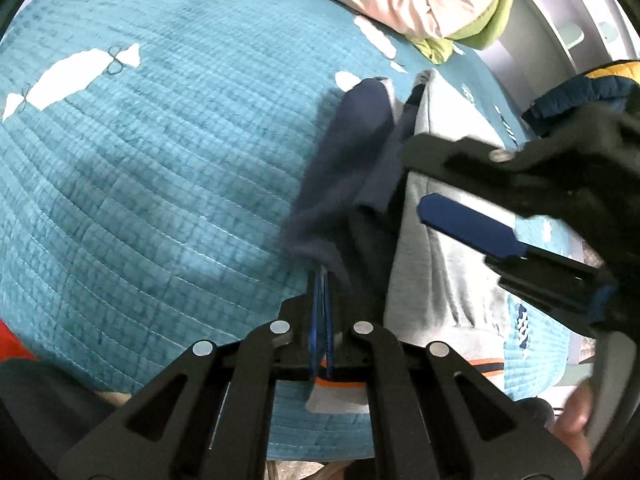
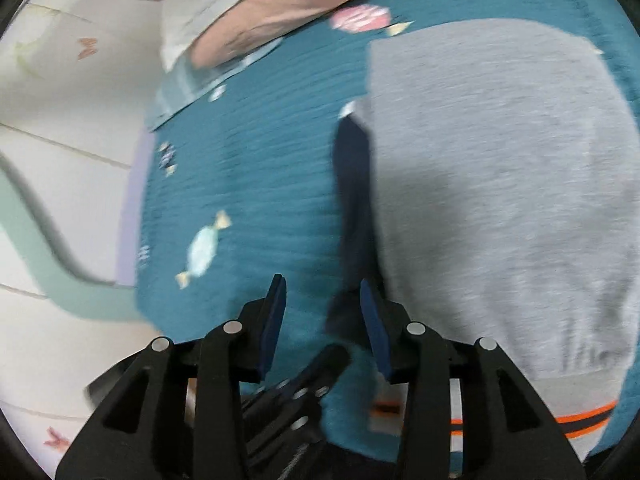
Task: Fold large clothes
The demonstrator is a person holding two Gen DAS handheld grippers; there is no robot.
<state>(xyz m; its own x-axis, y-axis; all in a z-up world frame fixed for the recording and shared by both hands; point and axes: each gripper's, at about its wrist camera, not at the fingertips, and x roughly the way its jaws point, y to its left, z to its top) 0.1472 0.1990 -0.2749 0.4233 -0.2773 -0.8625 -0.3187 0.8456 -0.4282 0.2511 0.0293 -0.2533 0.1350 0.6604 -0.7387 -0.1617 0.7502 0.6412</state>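
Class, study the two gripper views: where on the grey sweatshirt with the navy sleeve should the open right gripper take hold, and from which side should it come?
Probably the navy sleeve, near its lower end. It lies as a narrow strip along the grey sweatshirt's left edge, directly ahead of the open right gripper, so come from above. The left gripper is shut on navy fabric.
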